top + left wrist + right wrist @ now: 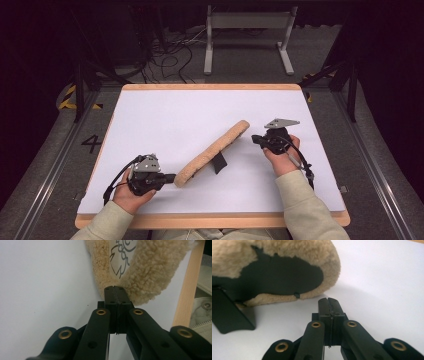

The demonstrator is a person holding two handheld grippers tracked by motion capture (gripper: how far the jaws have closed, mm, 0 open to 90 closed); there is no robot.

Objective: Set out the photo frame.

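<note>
- A long fleecy tan insole (212, 152) lies slantwise in the middle of the white table top (165, 120), its near-left end low and its far-right end raised; a small black flap (219, 162) hangs under its middle.
- The left gripper (170, 178) has its jaws pressed together, tips against the fleece rim of the insole's near-left end; whether fleece is pinched between them is hard to tell.
- The right gripper (255, 138) also has its jaws together with nothing between them, just beside the far-right end, with a thin strip of white between.
- The far and left parts of the top are bare; the wooden edge (210, 220) runs close behind both hands.
- In the left gripper view, a line drawing (122, 255) on the insole's inner face is cut off at the top.
- In the right gripper view, the dark underside (282, 277) runs out of frame on the left.
</note>
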